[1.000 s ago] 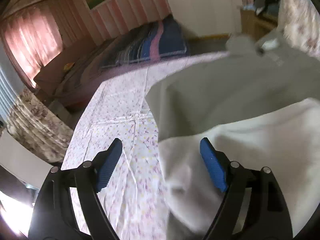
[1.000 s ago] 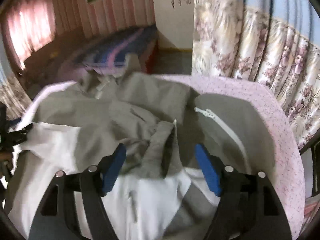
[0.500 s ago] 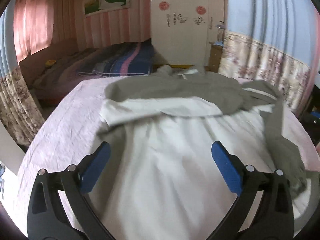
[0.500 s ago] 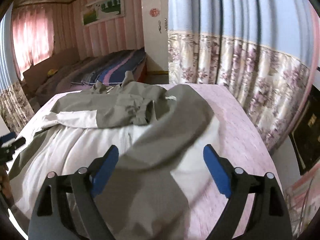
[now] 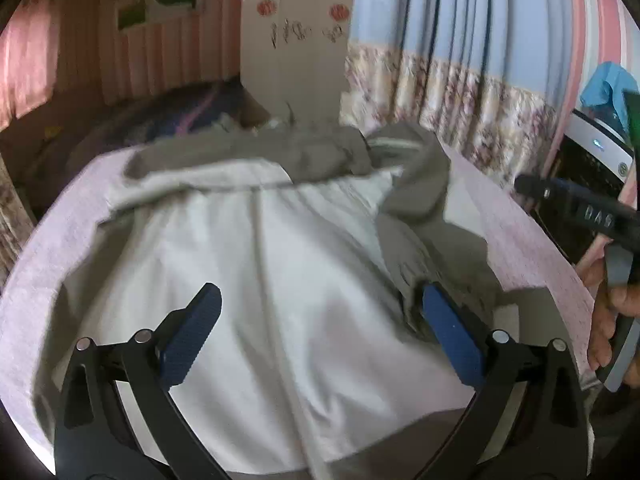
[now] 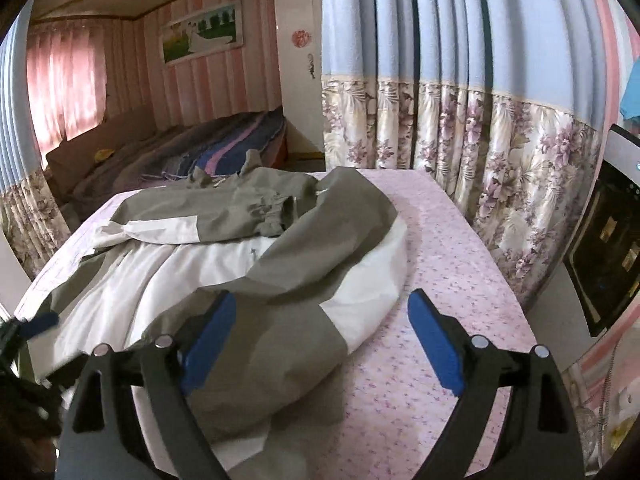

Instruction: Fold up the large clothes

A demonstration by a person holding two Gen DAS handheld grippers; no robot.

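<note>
A large olive-grey and white jacket [image 5: 280,260] lies spread on a table under a pink floral cloth [image 5: 52,240]. My left gripper [image 5: 320,292] hangs open above its white body near the front hem, with nothing between the pads. In the right wrist view the jacket [image 6: 180,280] has one sleeve folded across its upper part. The other sleeve [image 6: 320,248] lies diagonally over the right side. My right gripper [image 6: 322,298] stands open over that sleeve's lower end, gripping nothing. A blue fingertip of the left gripper [image 6: 40,322] shows at the left edge.
Bare pink cloth [image 6: 460,280] runs along the table's right side. Floral curtains [image 6: 500,160] hang close behind it, with a dark cabinet [image 6: 608,260] at the right. A bed [image 6: 200,152] and a white wardrobe [image 5: 296,40] stand beyond. A hand [image 5: 612,312] shows at the left view's right edge.
Both grippers have let go of the cloth, opened wider and drawn back toward the near edge. The left view swung from the table's left side to face the jacket's white body.
</note>
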